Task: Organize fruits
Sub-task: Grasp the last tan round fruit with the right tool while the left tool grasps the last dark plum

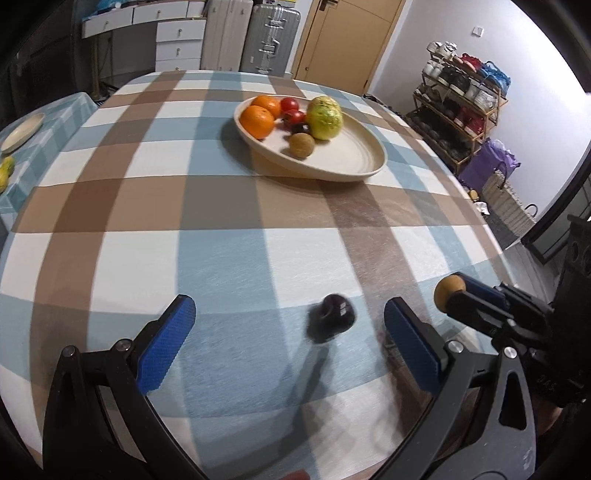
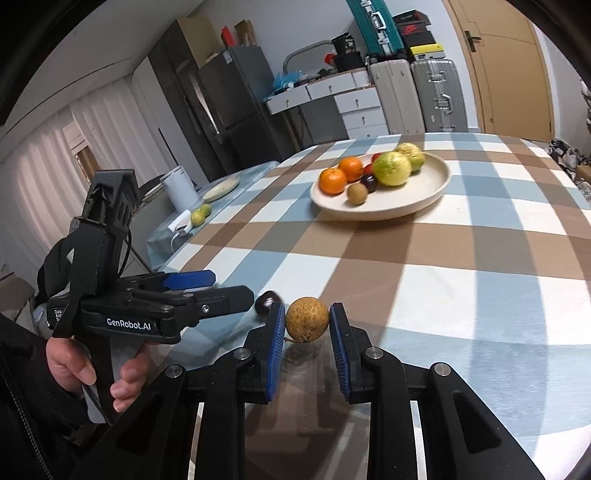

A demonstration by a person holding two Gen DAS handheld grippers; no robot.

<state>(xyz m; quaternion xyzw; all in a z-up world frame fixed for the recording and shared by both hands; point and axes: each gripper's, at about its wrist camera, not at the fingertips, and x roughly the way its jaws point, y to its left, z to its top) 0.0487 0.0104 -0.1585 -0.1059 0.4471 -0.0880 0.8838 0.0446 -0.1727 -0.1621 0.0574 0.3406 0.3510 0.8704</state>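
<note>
I'm working in a lived-in home: checkered dining table (image 1: 221, 206), shoe rack (image 1: 458, 99) at two o'clock, suitcases (image 1: 251, 33) at twelve, fridge (image 2: 221, 107) beyond.

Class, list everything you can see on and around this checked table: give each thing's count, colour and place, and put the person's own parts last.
plate: one, cream, far on table
oranges: two, on plate
green fruits: two, on plate
brown fruit: one, plate's near side
dark plum: one, on table, between open left hand-held gripper fingers
brown round fruit: one, held by right hand-held gripper
suitcases: two, pale, by wall
hand: holding left gripper
</note>
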